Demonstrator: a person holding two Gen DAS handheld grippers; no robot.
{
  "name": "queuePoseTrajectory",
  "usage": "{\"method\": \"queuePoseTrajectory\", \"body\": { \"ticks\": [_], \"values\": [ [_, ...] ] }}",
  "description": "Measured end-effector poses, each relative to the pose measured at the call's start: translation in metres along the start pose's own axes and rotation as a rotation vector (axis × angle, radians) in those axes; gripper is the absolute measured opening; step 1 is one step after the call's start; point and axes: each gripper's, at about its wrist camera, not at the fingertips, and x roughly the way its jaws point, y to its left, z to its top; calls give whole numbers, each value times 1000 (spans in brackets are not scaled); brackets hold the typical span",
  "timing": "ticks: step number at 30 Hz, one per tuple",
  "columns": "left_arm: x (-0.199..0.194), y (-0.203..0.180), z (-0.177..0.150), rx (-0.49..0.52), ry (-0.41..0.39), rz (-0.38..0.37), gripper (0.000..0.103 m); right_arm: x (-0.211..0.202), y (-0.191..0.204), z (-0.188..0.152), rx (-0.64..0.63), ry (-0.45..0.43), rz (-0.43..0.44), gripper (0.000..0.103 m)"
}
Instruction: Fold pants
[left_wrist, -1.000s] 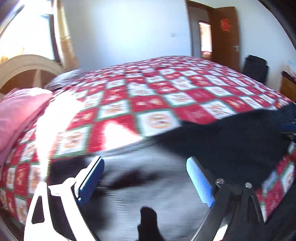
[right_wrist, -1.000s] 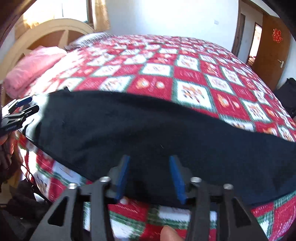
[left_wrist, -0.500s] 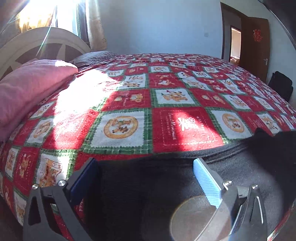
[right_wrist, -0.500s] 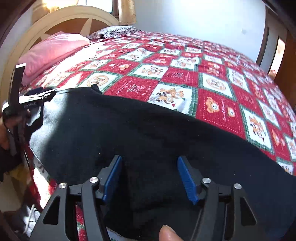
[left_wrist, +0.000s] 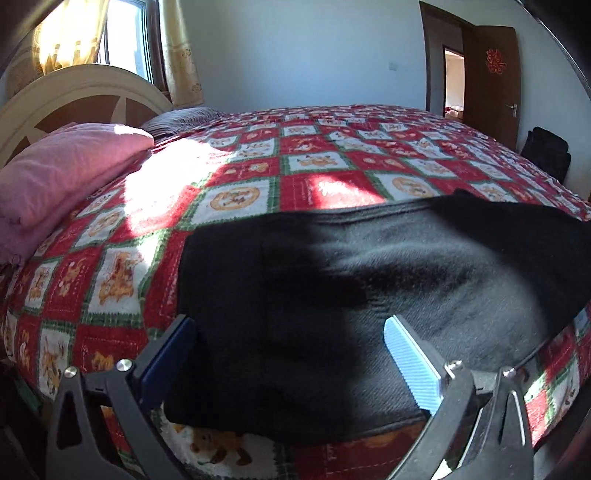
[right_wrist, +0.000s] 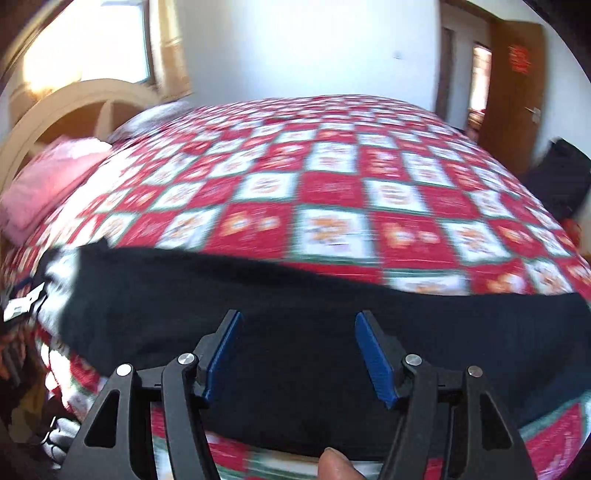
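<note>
Black pants (left_wrist: 351, 295) lie flat along the near edge of a bed with a red, white and green checked quilt (left_wrist: 295, 158). The waist end is at the left in the left wrist view. My left gripper (left_wrist: 288, 343) is open and empty, just above that end of the pants. In the right wrist view the pants (right_wrist: 295, 350) stretch across the whole width. My right gripper (right_wrist: 299, 350) is open and empty over their middle. The left gripper (right_wrist: 22, 302) shows small at the far left edge of that view.
A pink pillow (left_wrist: 62, 173) and a grey one (left_wrist: 181, 120) lie by the cream headboard (left_wrist: 74, 92) at the left. A brown door (left_wrist: 491, 81) stands open at the back right. A dark bag (left_wrist: 546, 151) sits past the bed's right side.
The left gripper has pulled back and up from the pants' waist end, so more of the pants shows. The right gripper has swung, blurring its view, and its jaws stand wider.
</note>
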Motion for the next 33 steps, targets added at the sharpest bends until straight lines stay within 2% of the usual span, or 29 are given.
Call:
{"method": "queuePoseTrajectory", "body": {
  "ticks": [2,5,6,9,11,13,15,17,20,23,25,28,29,32,33],
  "values": [
    [1,2,0,-17,-19,2,103,1,-36,2,71,9,-46,65],
    [2,2,2,-22,-21,10,103,21,-93,0,136,93,-166,65],
    [2,1,1,-26,-21,13,103,24,-104,-1,141,95,-168,65],
    [2,0,2,-37,-16,26,103,34,-133,7,253,150,-51,65],
    [1,0,1,-47,-14,32,103,35,-135,15,256,170,-48,65],
    [0,-1,1,-56,-6,39,103,30,-135,20,252,156,-41,65],
    [-1,0,1,-61,3,42,103,13,-140,22,255,100,-17,65],
    [-3,0,-1,-64,3,42,103,-7,-155,21,272,33,-37,65],
    [-3,1,-2,-67,-7,46,103,-29,-190,20,314,-15,-72,64],
    [-4,1,-1,-72,-12,53,103,-35,-229,22,350,6,-130,64],
    [-4,1,-1,-80,-14,52,103,-31,-248,24,356,45,-110,63],
    [-3,1,-2,-74,-18,57,103,-23,-251,27,299,84,-99,59],
    [-2,1,-2,-77,-17,57,103,-20,-250,28,281,99,-101,58],
    [-1,0,-1,-78,-13,59,103,-9,-244,27,232,140,-126,40],
    [-1,0,-1,-79,-14,59,103,-7,-242,27,219,144,-119,24]
  ]
}}
